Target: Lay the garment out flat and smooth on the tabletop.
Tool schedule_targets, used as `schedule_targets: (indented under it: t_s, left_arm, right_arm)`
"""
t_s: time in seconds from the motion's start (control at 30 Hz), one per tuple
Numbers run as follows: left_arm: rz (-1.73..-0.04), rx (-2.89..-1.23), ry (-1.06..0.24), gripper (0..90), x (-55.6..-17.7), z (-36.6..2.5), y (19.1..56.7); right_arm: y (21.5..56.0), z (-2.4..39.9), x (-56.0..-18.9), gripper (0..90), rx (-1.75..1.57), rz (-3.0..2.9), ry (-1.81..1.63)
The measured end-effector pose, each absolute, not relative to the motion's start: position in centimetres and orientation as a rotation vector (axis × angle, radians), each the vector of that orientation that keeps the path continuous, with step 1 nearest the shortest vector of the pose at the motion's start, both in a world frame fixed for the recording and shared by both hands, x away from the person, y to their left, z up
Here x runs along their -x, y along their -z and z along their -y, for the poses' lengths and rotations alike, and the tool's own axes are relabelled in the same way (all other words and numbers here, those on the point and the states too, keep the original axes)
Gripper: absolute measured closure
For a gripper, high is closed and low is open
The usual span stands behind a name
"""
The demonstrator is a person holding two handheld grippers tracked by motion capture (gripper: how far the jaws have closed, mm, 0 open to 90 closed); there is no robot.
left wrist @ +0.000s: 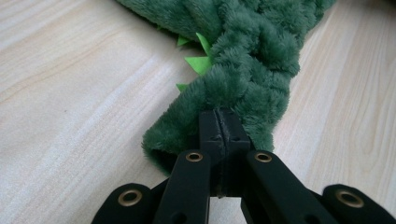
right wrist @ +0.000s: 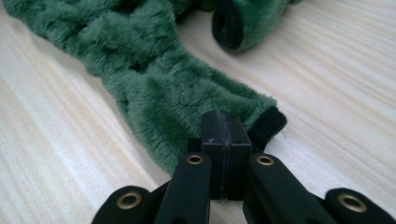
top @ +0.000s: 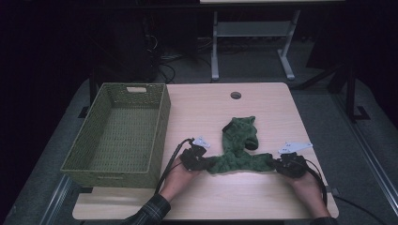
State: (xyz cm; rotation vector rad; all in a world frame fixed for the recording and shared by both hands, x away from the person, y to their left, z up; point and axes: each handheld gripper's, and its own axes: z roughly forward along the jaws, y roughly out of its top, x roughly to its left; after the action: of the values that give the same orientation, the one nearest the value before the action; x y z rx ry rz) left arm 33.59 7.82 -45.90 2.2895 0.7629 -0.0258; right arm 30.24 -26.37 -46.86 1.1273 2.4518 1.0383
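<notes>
Your left gripper (top: 202,161) has its jaws pressed together on one end of the green fleece garment (top: 240,145), and your right gripper (top: 278,164) is clamped the same way on the opposite end. In the left gripper view the two black pads (left wrist: 223,133) meet with a fold of the plush fabric (left wrist: 243,70) pinched at their tips; a few bright green felt points (left wrist: 198,63) stick out of the pile just beyond the pinch. In the right gripper view the pads (right wrist: 225,135) are closed on the fleece (right wrist: 159,88) right next to a black ribbed cuff (right wrist: 267,123), and a second dark-edged opening (right wrist: 229,23) lies farther off.

Take the woven basket (top: 162,122) as your landmark. The garment lies flat on the wooden table (top: 263,201) to the right of the basket, apart from it. The stretch between your two grippers runs roughly level across the table, away from the basket's near right corner, and a bunched part rises from its middle toward the table's far side. Your left gripper sits just beside that near right corner; your right gripper is well apart from it, close to the table's right edge. Both your hands rest low on the table behind the grippers.
</notes>
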Motion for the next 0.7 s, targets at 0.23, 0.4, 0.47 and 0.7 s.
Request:
schedule_targets:
  t_s: [0.23, 0.4, 0.47, 0.7]
  left_arm:
    - [-0.735, -2.340, 0.066, 89.6, -32.6, -9.0, 45.7]
    - [-0.746, -2.332, 0.101, 89.6, -31.5, -10.2, 45.8]
    - [-0.739, -2.336, 0.114, 89.5, -30.8, -10.8, 45.7]
    - [-0.735, -2.325, 0.144, 83.8, -29.1, -12.1, 45.4]
  right_arm:
    - [46.9, 25.8, -28.7, 89.7, -1.085, -2.518, -1.048]
    - [46.8, 25.4, -27.6, 89.7, -1.054, -2.559, -1.044]
    - [46.7, 25.0, -27.0, 89.6, -1.039, -2.573, -1.042]
    - [46.6, 24.1, -25.1, 87.6, -0.993, -2.605, -1.051]
